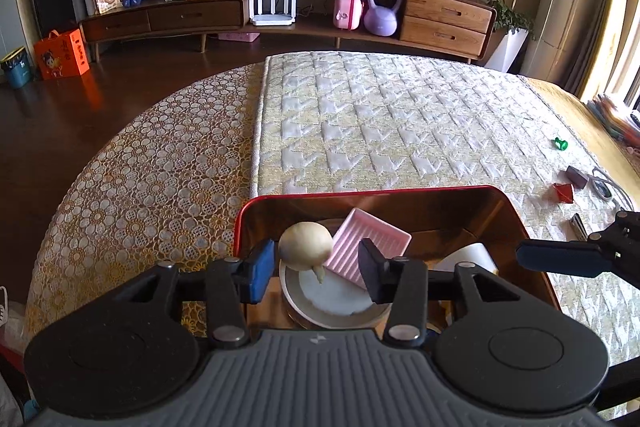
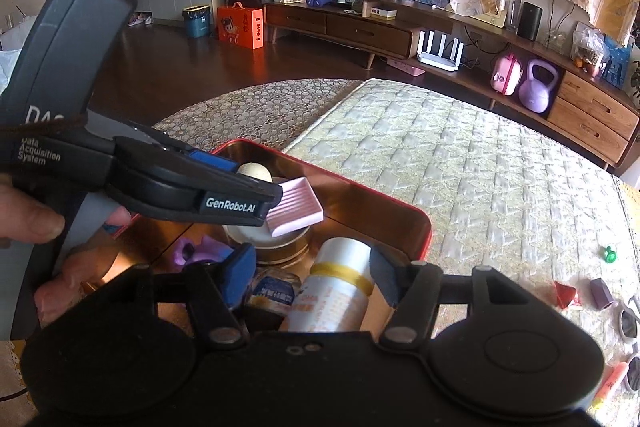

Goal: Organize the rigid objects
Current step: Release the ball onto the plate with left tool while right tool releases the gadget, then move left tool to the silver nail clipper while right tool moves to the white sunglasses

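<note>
A red-rimmed metal tray stands on the bed near me; it also shows in the right wrist view. In it lie a pink ridged soap dish, a cream mushroom-shaped toy on a white round dish, and a white bottle with a yellow band. My left gripper is open over the tray, its fingers either side of the mushroom toy without touching it. My right gripper is open above the bottle and a small jar.
On the quilted mattress to the right lie a green piece, a red piece, a purple block, sunglasses and an orange marker. A purple toy lies in the tray. A wooden sideboard stands behind.
</note>
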`<state>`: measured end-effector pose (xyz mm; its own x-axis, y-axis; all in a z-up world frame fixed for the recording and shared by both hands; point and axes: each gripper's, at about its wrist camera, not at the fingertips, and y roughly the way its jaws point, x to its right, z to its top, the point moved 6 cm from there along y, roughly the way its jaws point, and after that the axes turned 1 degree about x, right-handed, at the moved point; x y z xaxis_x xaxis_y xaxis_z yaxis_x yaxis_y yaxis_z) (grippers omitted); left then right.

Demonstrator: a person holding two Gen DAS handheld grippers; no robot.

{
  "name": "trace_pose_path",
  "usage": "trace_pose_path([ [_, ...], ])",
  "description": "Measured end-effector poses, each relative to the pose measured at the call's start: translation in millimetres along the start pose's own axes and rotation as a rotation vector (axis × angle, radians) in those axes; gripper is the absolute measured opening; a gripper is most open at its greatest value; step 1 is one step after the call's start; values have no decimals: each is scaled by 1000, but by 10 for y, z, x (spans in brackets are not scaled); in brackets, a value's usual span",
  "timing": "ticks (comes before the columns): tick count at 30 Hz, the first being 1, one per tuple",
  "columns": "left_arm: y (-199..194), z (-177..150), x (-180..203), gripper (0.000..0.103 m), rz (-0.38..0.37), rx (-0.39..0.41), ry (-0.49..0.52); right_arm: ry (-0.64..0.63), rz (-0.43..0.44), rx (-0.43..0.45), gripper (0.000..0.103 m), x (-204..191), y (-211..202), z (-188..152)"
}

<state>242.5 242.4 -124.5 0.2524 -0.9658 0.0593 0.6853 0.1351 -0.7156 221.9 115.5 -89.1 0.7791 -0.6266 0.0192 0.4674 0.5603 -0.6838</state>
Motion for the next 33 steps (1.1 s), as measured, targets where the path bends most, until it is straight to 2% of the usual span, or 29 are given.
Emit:
trace_pose_path([
  [2, -45, -16, 24, 57, 4, 5, 2, 3, 1, 4, 64, -5, -58, -12],
  [6, -156, -41, 66, 57, -5, 12, 1, 13, 11, 9, 65, -13, -182, -28],
  [20, -638, -112, 352, 63, -49, 52, 29, 73, 28, 21, 77, 19, -655, -201],
  [24, -767, -149, 486, 63, -66, 60, 45, 109, 24, 34, 89, 93, -844, -300],
  [27, -847, -185, 602, 71, -79, 64, 56, 132, 13, 43, 90, 177, -984, -371],
  [30, -917, -226, 737, 72, -98, 66, 65, 162, -4, 52, 92, 299, -1128, -455],
  [31, -933, -238, 782, 72, -101, 67, 68, 172, -8, 58, 98, 339, -1173, -478],
  [33, -962, -264, 879, 73, -112, 69, 73, 192, -27, 76, 102, 448, -1286, -521],
])
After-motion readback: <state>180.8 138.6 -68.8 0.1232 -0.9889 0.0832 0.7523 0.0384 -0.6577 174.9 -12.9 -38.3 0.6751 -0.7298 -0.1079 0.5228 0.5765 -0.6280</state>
